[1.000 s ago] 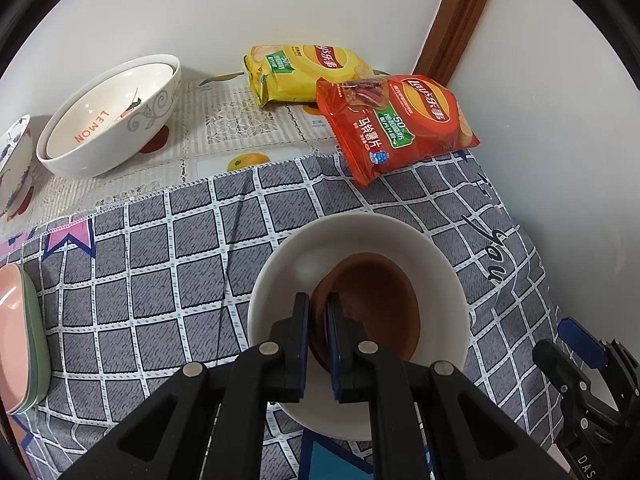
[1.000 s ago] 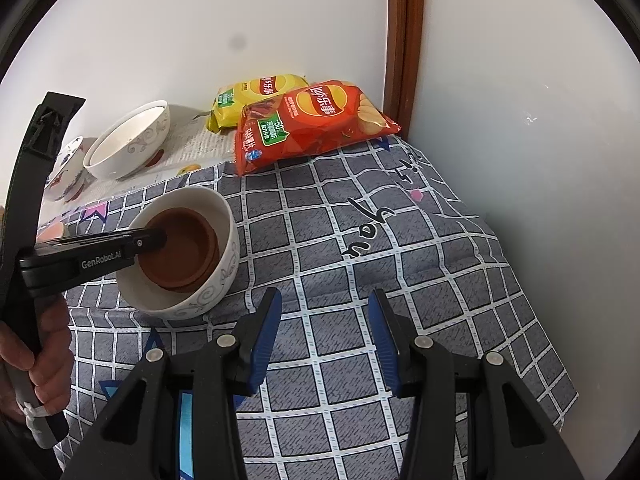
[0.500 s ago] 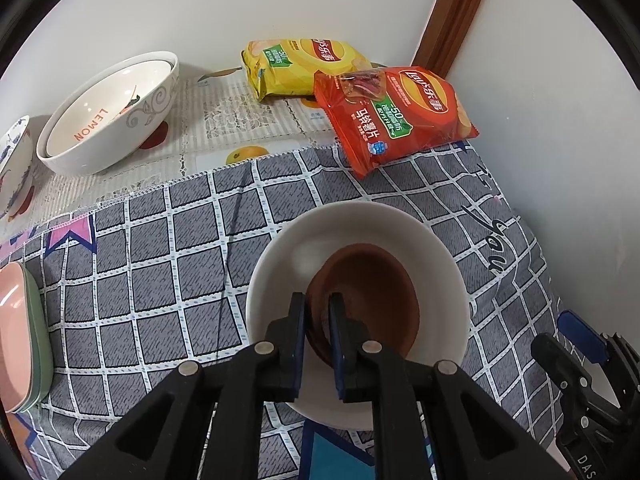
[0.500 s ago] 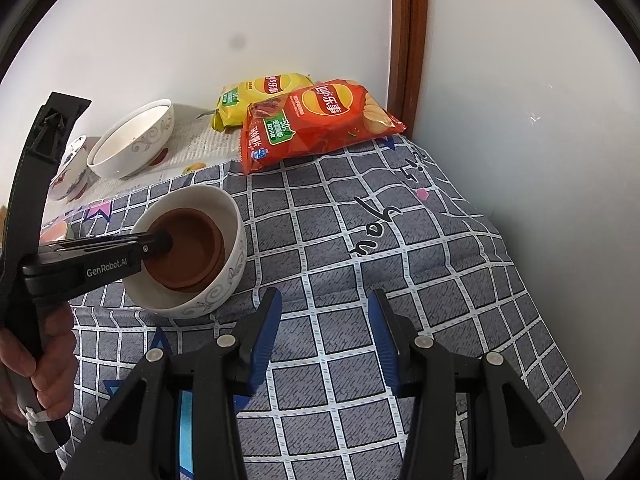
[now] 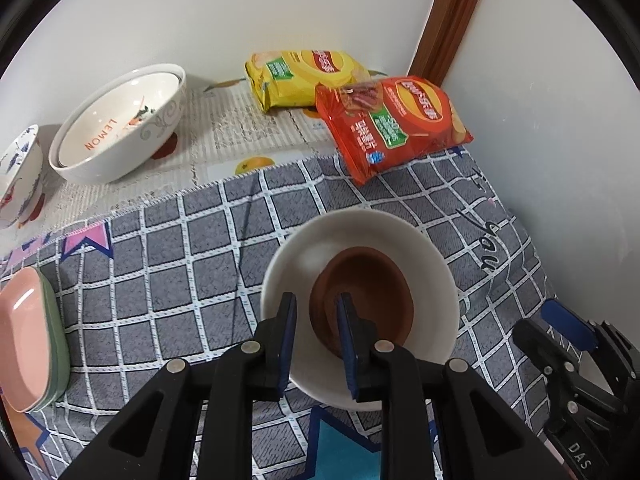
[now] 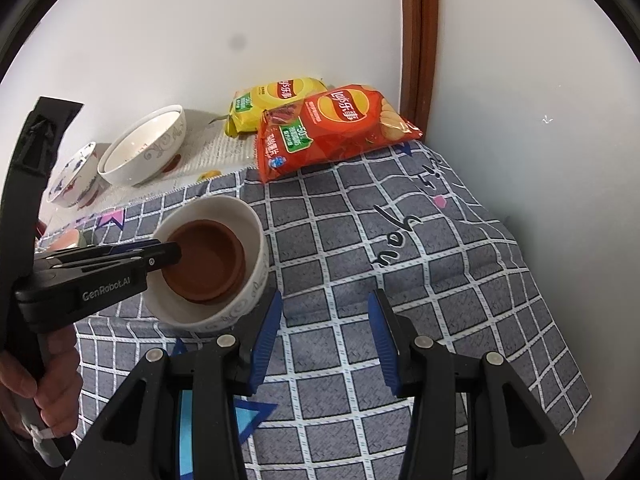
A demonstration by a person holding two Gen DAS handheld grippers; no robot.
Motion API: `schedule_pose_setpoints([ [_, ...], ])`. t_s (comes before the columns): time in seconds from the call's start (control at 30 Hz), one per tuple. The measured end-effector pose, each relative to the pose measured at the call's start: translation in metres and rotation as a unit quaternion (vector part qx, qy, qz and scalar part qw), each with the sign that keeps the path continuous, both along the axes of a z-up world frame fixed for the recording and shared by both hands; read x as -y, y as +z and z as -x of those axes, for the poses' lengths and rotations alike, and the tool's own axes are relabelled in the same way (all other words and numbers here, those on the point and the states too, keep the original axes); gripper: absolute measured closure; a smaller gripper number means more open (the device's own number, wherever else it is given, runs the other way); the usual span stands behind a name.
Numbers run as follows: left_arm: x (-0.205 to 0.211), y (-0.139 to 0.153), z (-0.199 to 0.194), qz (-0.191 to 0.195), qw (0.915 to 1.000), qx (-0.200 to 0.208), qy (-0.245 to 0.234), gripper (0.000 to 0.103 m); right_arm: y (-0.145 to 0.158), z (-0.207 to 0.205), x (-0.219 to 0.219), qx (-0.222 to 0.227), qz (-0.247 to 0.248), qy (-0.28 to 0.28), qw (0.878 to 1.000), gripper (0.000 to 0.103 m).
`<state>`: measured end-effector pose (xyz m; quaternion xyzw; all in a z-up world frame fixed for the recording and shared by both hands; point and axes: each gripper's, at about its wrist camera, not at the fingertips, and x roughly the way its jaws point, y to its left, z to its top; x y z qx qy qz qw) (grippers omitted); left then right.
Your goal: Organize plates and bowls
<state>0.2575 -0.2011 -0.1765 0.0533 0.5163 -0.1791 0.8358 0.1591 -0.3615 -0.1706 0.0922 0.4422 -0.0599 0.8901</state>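
My left gripper [image 5: 316, 310] has just been opening, its pads now slack either side of the brown dish's [image 5: 366, 292] near rim (no pinch). That dish sits nested in the white bowl [image 5: 436, 276] on the checked cloth [image 5: 168, 264]. My right gripper [image 6: 324, 324] hovers spread, empty.

Plain white walls [image 6: 160, 40] met at a corner, where a brown wooden strip [image 6: 420, 40] ran upward. The table wore a grey checked cloth [image 6: 400, 260] over a pale fruit-patterned covering [image 5: 240, 140].

Glossy, seemingly ceramic white bowl [image 5: 436, 276]
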Motion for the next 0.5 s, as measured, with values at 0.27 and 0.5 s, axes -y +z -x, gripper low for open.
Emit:
schedule_pose_setpoints([
  [0.27, -0.011, 0.012, 0.0, -0.015, 0.9997, 0.014, 0.015, 0.078, 0.002, -0.014, -0.011, 0.001, -0.012, 0.012, 1.0, 0.059],
  [0.5, -0.016, 0.011, 0.0, -0.026, 0.9993, 0.019, 0.02, 0.078, -0.006, -0.028, -0.018, -0.008, -0.02, 0.017, 1.0, 0.059],
])
